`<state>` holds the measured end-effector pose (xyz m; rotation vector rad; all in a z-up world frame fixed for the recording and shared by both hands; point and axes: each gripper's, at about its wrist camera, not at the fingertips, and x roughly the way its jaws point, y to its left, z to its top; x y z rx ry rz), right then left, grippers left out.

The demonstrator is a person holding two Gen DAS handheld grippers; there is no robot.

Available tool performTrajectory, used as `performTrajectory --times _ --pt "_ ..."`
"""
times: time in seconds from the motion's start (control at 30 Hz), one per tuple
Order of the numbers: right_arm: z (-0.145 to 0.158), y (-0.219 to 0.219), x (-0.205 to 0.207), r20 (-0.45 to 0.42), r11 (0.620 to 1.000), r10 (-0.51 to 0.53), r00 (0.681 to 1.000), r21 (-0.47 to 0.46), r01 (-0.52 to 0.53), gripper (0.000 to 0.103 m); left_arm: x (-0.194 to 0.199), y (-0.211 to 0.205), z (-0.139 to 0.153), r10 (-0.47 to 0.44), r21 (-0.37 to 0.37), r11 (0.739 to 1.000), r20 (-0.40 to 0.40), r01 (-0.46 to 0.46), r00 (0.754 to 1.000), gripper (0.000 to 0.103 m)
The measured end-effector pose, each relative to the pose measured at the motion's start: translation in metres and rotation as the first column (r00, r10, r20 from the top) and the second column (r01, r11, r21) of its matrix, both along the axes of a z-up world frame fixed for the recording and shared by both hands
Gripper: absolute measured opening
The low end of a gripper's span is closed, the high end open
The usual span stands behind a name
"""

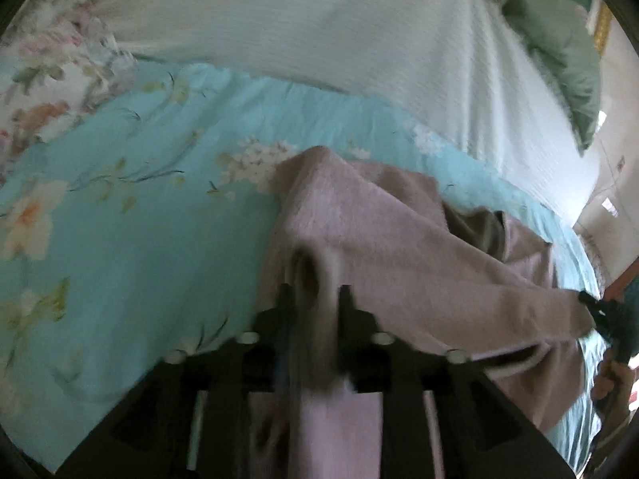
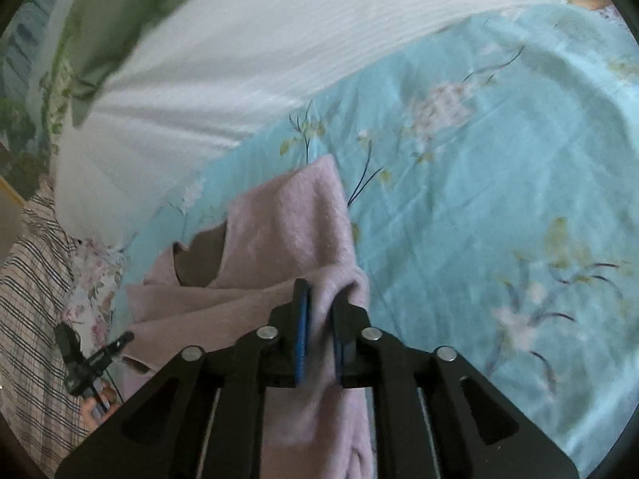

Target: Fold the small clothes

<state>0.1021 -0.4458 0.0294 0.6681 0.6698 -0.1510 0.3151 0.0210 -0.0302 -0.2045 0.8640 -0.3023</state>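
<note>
A pale pink fuzzy garment (image 1: 379, 239) lies rumpled on a turquoise flowered sheet (image 1: 139, 239), with a darker grey-brown lining showing in a fold. My left gripper (image 1: 315, 299) straddles a raised fold of it. Its jaws stand a little apart with the cloth loose between them, and the picture is blurred there. In the right wrist view the same garment (image 2: 287, 215) runs up between the blue pads (image 2: 301, 331) of my right gripper (image 2: 319, 299). Those jaws are also parted, and gaps show beside the cloth. The cloth under both grippers is hidden.
A white ribbed blanket (image 1: 319, 20) covers the far half of the bed, with a green pillow (image 1: 559, 60) beyond it. A striped cloth (image 2: 32, 299) and a person's hand (image 2: 100, 403) are at the left edge of the right wrist view. The sheet (image 2: 479, 199) stretches out to the right.
</note>
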Motion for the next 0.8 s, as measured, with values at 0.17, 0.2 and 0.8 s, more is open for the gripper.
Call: performTrajectory --times 0.17,0.2,0.8 --pt "0.021 0.033 -0.029 0.078 0.991 0.121 0.99 -0.073 -0.116 0.047 -0.064 -0.02 0.01 -0.168 -0.04 0.985 0.006 0.169 0.986 0.032" --pt "0.018 0.058 -0.023 0.052 0.968 0.235 0.971 -0.101 -0.229 0.047 -0.07 -0.034 0.004 -0.224 -0.031 0.974 -0.026 0.223 0.974 0.032" --pt "-0.007 0.046 0.126 -0.192 0.945 0.123 0.974 -0.276 -0.174 0.019 0.092 -0.062 -0.002 -0.053 0.082 0.995 -0.097 0.061 0.994 0.031"
